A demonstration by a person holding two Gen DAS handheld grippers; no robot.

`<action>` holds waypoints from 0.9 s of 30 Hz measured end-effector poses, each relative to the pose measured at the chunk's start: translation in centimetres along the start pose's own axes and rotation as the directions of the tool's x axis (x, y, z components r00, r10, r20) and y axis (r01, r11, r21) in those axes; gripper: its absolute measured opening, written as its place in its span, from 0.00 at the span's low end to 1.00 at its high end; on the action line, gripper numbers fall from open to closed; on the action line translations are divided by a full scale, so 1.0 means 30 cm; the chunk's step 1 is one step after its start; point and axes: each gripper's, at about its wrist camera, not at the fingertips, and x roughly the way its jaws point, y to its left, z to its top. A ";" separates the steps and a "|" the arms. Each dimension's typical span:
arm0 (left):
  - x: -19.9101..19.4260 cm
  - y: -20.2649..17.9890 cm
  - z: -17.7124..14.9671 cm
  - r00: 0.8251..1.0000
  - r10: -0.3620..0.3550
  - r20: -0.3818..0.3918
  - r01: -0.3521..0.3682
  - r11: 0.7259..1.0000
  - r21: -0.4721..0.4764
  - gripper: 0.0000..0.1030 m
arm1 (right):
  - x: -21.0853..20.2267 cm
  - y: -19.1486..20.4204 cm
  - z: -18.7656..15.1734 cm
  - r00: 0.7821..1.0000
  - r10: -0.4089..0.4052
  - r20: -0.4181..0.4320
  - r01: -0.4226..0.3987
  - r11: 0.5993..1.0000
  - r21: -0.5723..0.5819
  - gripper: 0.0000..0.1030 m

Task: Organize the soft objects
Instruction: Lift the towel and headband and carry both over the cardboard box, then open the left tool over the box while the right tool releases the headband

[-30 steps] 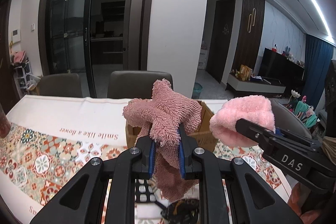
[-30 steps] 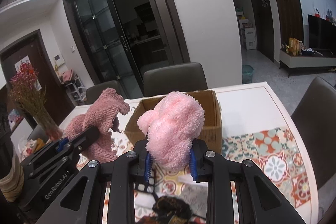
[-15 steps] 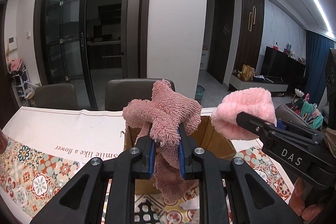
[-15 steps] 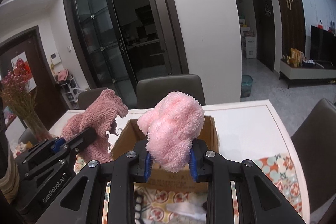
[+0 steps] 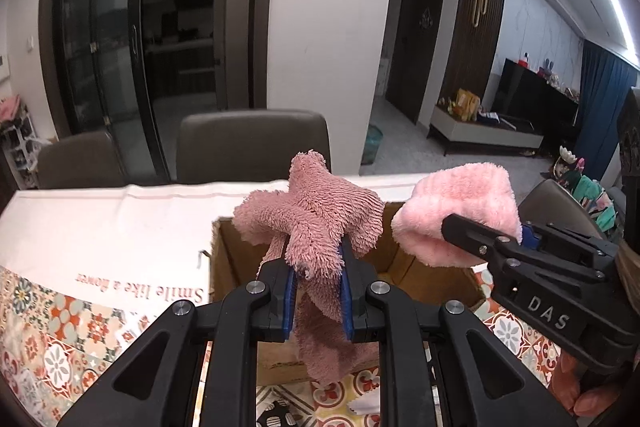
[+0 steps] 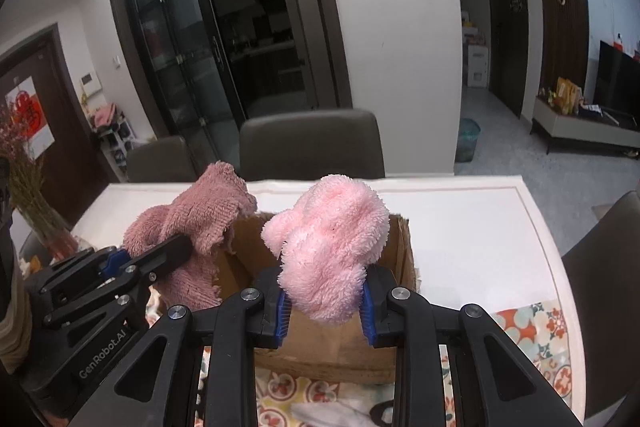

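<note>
My left gripper (image 5: pixel 318 291) is shut on a dusty-pink fluffy cloth (image 5: pixel 320 223) that bulges above the blue pads and hangs below them. Alongside it, my right gripper (image 6: pixel 324 303) is shut on a light-pink fluffy cloth (image 6: pixel 332 239). Both cloths hang over the near edge of an open cardboard box (image 5: pixel 236 263) (image 6: pixel 402 259) on the table. In the left wrist view the right gripper (image 5: pixel 472 239) comes in from the right with the light-pink cloth (image 5: pixel 460 207). In the right wrist view the left gripper (image 6: pixel 168 251) holds the dusty-pink cloth (image 6: pixel 192 219) at the left.
The table wears a white cloth with a patterned tile border (image 5: pixel 60 327). Two grey chairs (image 5: pixel 252 143) stand behind the table's far edge. A vase of dried flowers (image 6: pixel 32 203) sits at the far left. Something white lies on the table below the box (image 6: pixel 332 411).
Both grippers have carried their cloths forward towards the box, which now sits nearer and lower in both views. Neither grip has changed.
</note>
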 end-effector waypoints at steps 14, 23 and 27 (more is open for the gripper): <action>0.196 -0.011 -0.047 0.980 -0.024 -0.200 0.028 0.999 0.018 0.31 | 0.195 -0.049 -0.044 0.982 -0.005 -0.191 0.002 1.000 -0.015 0.31; 0.181 -0.012 -0.028 0.985 0.010 -0.173 -0.005 0.999 0.032 0.44 | 0.203 -0.042 -0.035 0.978 -0.007 -0.209 0.002 1.000 -0.024 0.46; 0.151 -0.007 -0.022 0.988 0.024 -0.151 -0.019 0.999 0.032 0.50 | 0.198 -0.037 -0.026 0.980 -0.001 -0.199 -0.004 1.000 -0.024 0.53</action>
